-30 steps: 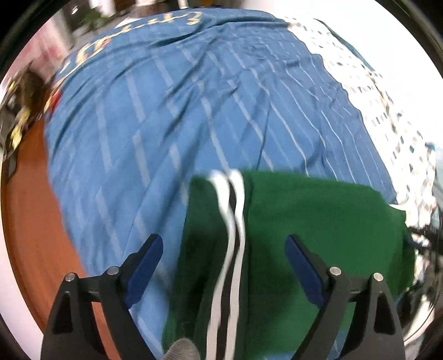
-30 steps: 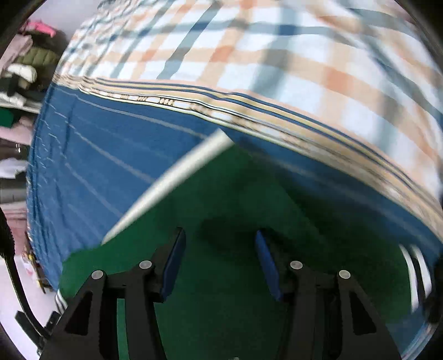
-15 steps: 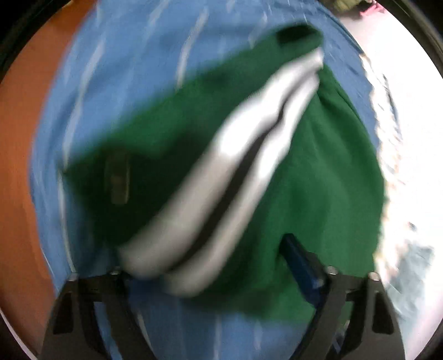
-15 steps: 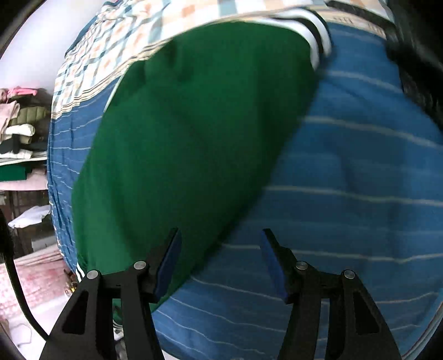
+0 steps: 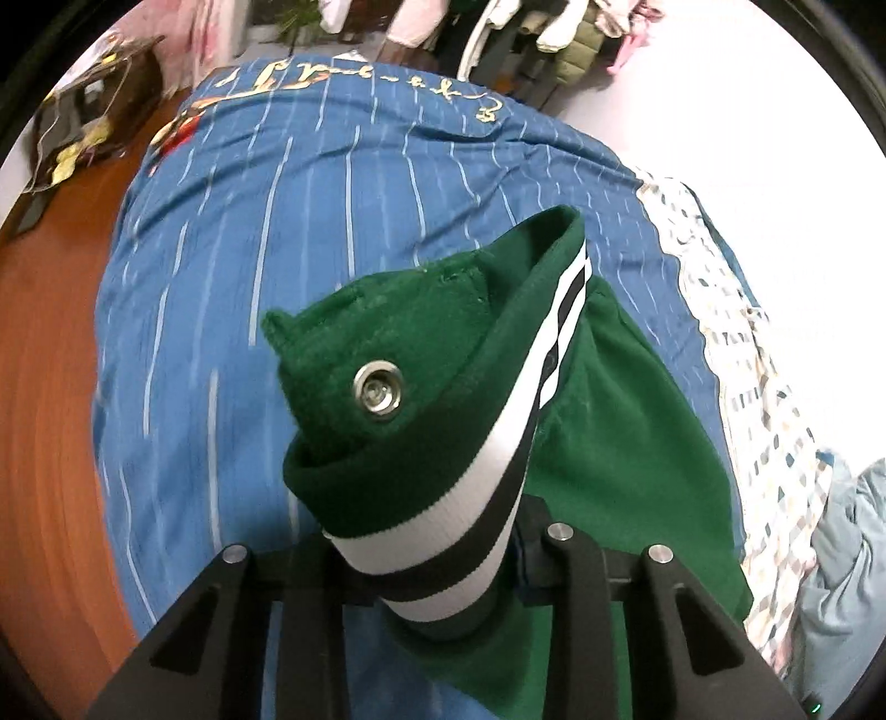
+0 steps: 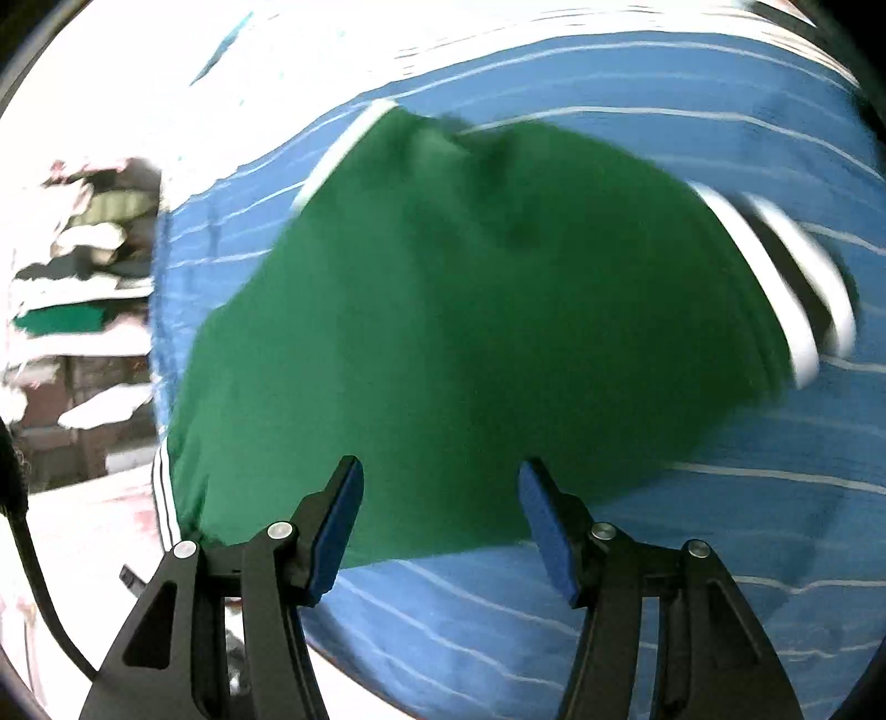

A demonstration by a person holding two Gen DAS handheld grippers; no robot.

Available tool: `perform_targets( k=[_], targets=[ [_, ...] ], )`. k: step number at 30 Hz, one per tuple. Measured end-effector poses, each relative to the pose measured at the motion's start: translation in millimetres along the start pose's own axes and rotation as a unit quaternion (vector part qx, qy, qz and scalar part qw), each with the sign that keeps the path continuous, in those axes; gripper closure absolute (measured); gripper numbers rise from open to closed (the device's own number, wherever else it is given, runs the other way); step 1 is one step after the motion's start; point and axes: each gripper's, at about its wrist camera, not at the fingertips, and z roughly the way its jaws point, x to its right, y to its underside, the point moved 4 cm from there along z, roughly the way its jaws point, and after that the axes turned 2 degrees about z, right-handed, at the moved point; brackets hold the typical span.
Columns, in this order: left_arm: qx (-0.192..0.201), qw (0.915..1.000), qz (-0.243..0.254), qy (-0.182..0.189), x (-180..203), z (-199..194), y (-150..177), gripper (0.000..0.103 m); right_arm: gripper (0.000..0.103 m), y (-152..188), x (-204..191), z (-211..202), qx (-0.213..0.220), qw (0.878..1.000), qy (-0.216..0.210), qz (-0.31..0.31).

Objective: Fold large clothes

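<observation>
A green garment point(image 5: 626, 432) with a white-and-black striped ribbed hem lies on a blue striped bedspread point(image 5: 288, 199). My left gripper point(image 5: 443, 559) is shut on the striped hem corner point(image 5: 487, 498) and holds it raised; a metal snap point(image 5: 377, 392) faces the camera and the cloth hides the fingertips. In the right wrist view the garment point(image 6: 454, 332) lies spread on the bedspread point(image 6: 720, 554), its striped band point(image 6: 786, 288) at the far right. My right gripper point(image 6: 440, 526) is open and empty over its near edge.
An orange wooden floor point(image 5: 50, 421) runs along the left of the bed. A checked quilt point(image 5: 775, 399) lies on the right. Hanging clothes point(image 5: 554, 33) stand beyond the bed. Shelves with folded clothes point(image 6: 77, 277) show in the right wrist view.
My left gripper has closed on the striped hem corner and lifted it. My right gripper has stayed open and drawn back from over the garment to its near edge.
</observation>
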Motion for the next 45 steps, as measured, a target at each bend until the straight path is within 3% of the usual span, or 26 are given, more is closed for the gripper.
perform_targets(
  k=[5, 8, 12, 15, 18, 19, 23, 25, 26, 28, 30, 32, 33, 34, 38, 40, 42, 43, 45],
  targets=[
    [-0.053, 0.9949, -0.068, 0.053, -47, 66, 26, 0.055, 0.042, 1, -38, 49, -0.038, 0.999, -0.006, -0.028],
    [-0.033, 0.9886, -0.107, 0.1, -54, 72, 31, 0.039, 0.042, 0, -50, 63, -0.047, 0.998, -0.009, -0.035],
    [-0.028, 0.9932, -0.082, 0.078, -35, 74, 27, 0.01, 0.042, 3, -75, 87, -0.077, 0.995, -0.021, -0.059],
    [-0.026, 0.9951, -0.07, 0.065, -29, 77, 25, 0.008, 0.045, -1, -112, 114, -0.091, 0.991, -0.031, -0.094],
    [-0.026, 0.9936, -0.082, 0.073, -33, 75, 22, 0.008, 0.079, -11, -133, 155, -0.089, 0.989, 0.032, -0.117],
    [-0.027, 0.9932, -0.083, 0.076, -34, 74, 21, 0.008, 0.101, -17, -128, 174, -0.095, 0.988, 0.069, -0.103],
    [-0.029, 0.9919, -0.096, 0.078, -43, 73, 21, 0.008, 0.103, -34, -116, 201, -0.128, 0.991, 0.021, -0.026],
    [-0.025, 0.9921, -0.102, 0.068, -42, 74, 18, 0.008, 0.103, -34, -122, 198, -0.135, 0.99, 0.031, -0.041],
    [-0.02, 0.9927, -0.105, 0.056, -41, 73, 17, 0.01, 0.103, -31, -129, 195, -0.133, 0.988, 0.042, -0.063],
    [-0.006, 0.9951, -0.098, 0.012, -36, 71, 10, 0.054, 0.103, -24, -134, 186, -0.134, 0.984, 0.06, -0.097],
    [-0.004, 0.9968, -0.079, 0.007, -28, 66, 0, 0.069, 0.092, -18, -140, 175, -0.143, 0.984, 0.045, -0.099],
    [0.017, 0.9991, -0.038, -0.004, -9, 50, -11, 0.073, 0.073, -12, -142, 159, -0.136, 0.985, 0.035, -0.101],
    [0.028, 0.9995, -0.013, -0.008, 0, 42, -17, 0.075, 0.058, -10, -141, 145, -0.121, 0.986, 0.043, -0.106],
    [0.038, 0.9992, 0.01, -0.01, 10, 32, -24, 0.075, 0.052, -9, -140, 132, -0.105, 0.987, 0.053, -0.114],
    [0.083, 0.9933, 0.081, -0.001, 36, -12, -59, 0.076, 0.052, -8, -124, 84, -0.034, 0.983, 0.116, -0.139],
    [0.101, 0.9892, 0.106, -0.007, 44, -26, -73, 0.076, 0.052, -13, -101, 76, -0.021, 0.981, 0.145, -0.127],
    [0.115, 0.984, 0.135, -0.007, 53, -41, -84, 0.076, 0.052, -13, -70, 98, -0.048, 0.98, 0.167, -0.094],
    [0.121, 0.9805, 0.154, -0.012, 59, -47, -86, 0.076, 0.052, -12, -53, 121, -0.081, 0.98, 0.161, -0.083],
    [0.124, 0.9744, 0.187, 0.0, 77, -56, -85, 0.076, 0.052, -17, -41, 131, -0.081, 0.985, 0.139, -0.066]
  ],
)
